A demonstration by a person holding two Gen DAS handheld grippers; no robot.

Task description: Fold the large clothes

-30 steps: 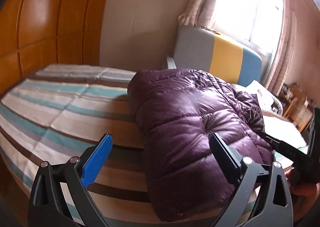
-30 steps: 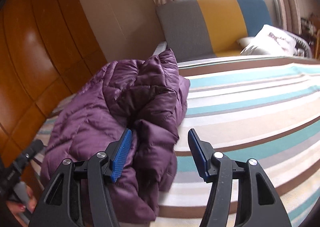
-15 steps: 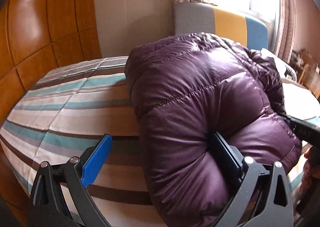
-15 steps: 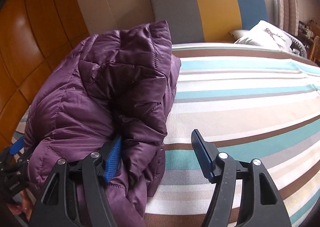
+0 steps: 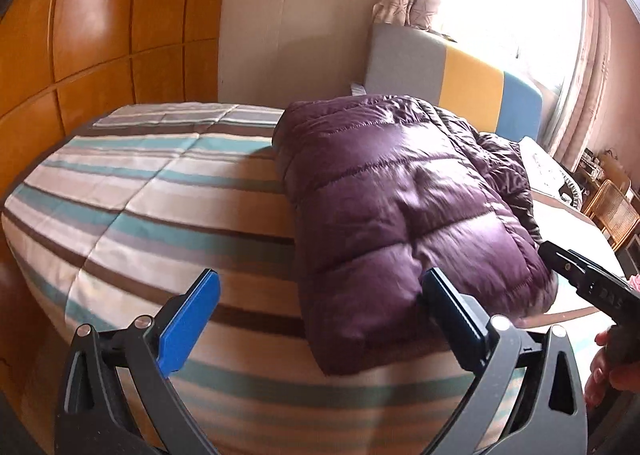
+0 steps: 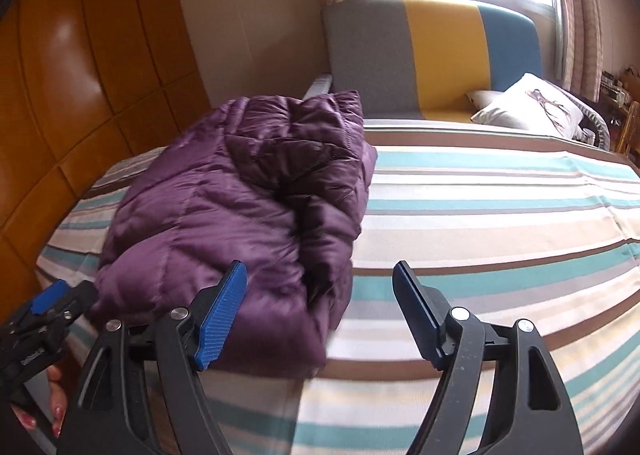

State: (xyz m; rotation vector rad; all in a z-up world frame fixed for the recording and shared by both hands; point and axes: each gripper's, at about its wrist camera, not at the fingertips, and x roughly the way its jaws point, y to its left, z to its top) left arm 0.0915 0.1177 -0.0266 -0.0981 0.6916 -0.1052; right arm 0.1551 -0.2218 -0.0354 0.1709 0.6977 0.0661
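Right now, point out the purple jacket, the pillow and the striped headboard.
purple jacket (image 6: 224, 211): right wrist view, on its quilted top panel.
pillow (image 6: 528, 105): right wrist view, on the white printed face.
striped headboard (image 6: 444, 51): right wrist view, on the yellow middle band.

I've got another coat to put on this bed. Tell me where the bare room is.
Bare striped bedspread lies between the folded purple jacket and the wooden wardrobe. In the right wrist view a wider stretch runs from the jacket toward the pillow and headboard. The near edge is crowded: left gripper and right gripper flank the jacket.
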